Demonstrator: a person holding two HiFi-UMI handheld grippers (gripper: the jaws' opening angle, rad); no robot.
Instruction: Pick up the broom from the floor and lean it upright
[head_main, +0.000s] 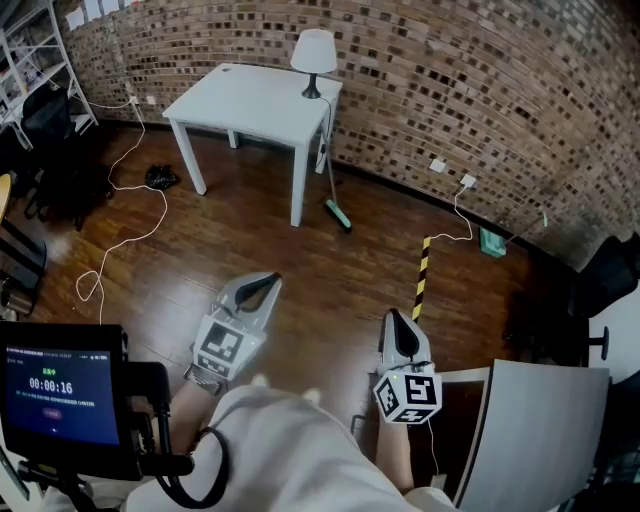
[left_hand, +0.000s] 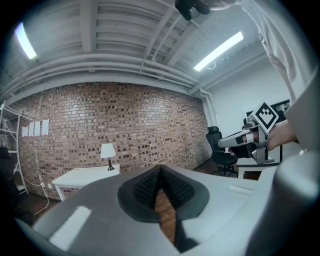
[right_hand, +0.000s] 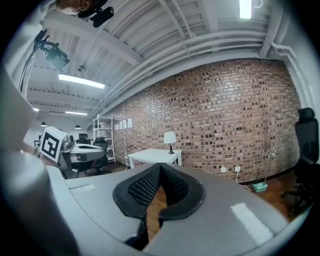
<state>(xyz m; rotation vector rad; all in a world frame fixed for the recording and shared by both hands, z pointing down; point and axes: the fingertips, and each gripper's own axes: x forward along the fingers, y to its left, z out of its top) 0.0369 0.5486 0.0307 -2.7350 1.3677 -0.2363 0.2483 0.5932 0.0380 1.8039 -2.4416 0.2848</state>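
**Item 1, broom** (head_main: 331, 170): stands upright. Its thin handle leans on the right edge of the white table (head_main: 250, 100), close to the table's back right corner. Its green head rests on the floor (head_main: 330, 290), just beside the table's front right leg. Both grippers are well apart from it.

**Item 2, left gripper** (head_main: 265, 286): low in the head view, over bare floor, pointing toward the table. In the left gripper view its 2 black ribbed pads (left_hand: 146, 187) meet at the tips with nothing between them. Only floorboards show through the slit below.

**Item 3, right gripper** (head_main: 394, 320): beside the left gripper, with its marker cube (head_main: 408, 395) at the rear. In the right gripper view its jaws are together and grip nothing.

**Item 4, lamp** (head_main: 314, 55): white shade on a dark stem. It stands at the back right corner of the table.

**Item 5, cable** (head_main: 130, 215): white. It loops across the floor left of the table.

**Item 6, tape strip** (head_main: 421, 275): yellow and black, flat on the floor. It lies to the right of the broom, near the brick wall (head_main: 450, 80).

**Item 7, screen** (head_main: 60, 395): in the lower left corner of the head view, lit and showing a timer.

**Item 8, black item** (head_main: 160, 178): on the floor near the table's front left leg. What kind of thing it is cannot be told.

**Item 9, green item** (head_main: 491, 241): small, on the floor at the foot of the brick wall.
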